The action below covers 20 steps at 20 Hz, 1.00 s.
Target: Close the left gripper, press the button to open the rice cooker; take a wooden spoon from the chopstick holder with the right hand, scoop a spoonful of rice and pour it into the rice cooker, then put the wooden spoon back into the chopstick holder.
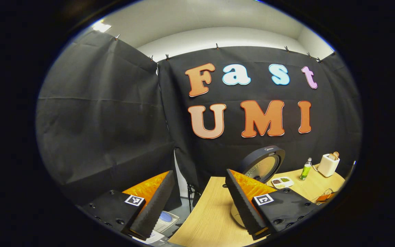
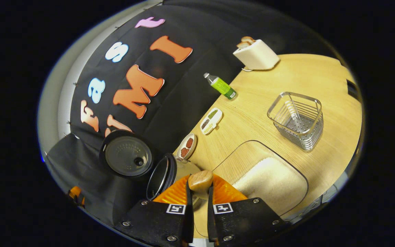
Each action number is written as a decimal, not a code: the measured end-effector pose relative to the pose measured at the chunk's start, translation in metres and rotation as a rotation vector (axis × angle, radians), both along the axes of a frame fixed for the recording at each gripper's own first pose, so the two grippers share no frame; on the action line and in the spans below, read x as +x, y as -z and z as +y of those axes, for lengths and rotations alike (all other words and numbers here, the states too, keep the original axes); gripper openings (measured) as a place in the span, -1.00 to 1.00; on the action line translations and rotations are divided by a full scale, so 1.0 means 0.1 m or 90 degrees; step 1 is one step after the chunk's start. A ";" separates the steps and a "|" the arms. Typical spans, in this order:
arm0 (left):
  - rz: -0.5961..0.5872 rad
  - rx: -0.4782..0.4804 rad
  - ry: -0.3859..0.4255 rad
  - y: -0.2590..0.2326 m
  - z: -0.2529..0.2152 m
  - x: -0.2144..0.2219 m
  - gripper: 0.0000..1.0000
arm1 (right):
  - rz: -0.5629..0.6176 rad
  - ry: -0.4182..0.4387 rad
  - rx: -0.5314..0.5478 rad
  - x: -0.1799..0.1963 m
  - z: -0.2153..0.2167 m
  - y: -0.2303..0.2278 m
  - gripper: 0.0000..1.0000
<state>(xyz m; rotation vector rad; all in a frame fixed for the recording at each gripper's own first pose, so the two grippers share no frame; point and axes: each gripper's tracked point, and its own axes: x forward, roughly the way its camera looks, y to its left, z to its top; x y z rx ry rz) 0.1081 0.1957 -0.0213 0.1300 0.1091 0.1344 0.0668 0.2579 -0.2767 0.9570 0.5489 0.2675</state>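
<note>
With the cooker point(image 2: 165, 175) lid up and its pot bare to take rice, my right gripper point(image 2: 200, 192) grasps the spoon point(image 2: 201, 180) between the pot and the rice tray point(image 2: 269, 181); my left gripper point(image 1: 197, 202) idles, fingers spread apart.

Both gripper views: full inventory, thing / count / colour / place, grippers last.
Black rice cooker: 1, round lid raised, table's left end.
Wooden spoon: 1, light wood, between right gripper's fingers.
Clear tray of white rice: 1, table's near edge.
Wire chopstick holder: 1, silver, right of tray.
Small condiment dishes: 2, white, by the wall.
Green bottle: 1, by the wall.
White toaster: 1, bread inside, far corner.
Wooden table: 1, light.
Left gripper: open, empty.
Right gripper: shut on spoon.
</note>
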 end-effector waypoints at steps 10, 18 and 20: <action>-0.015 -0.010 0.009 -0.08 -0.10 0.01 0.98 | 0.050 0.108 0.134 -0.02 -0.53 -0.03 -0.70; -0.023 -0.020 0.013 -0.11 -0.17 0.01 1.00 | 0.052 0.141 0.226 -0.04 -0.62 -0.36 -0.70; -0.027 -0.025 0.014 -0.13 -0.18 0.00 1.00 | 0.052 0.144 0.238 -0.07 -0.61 -0.41 -0.70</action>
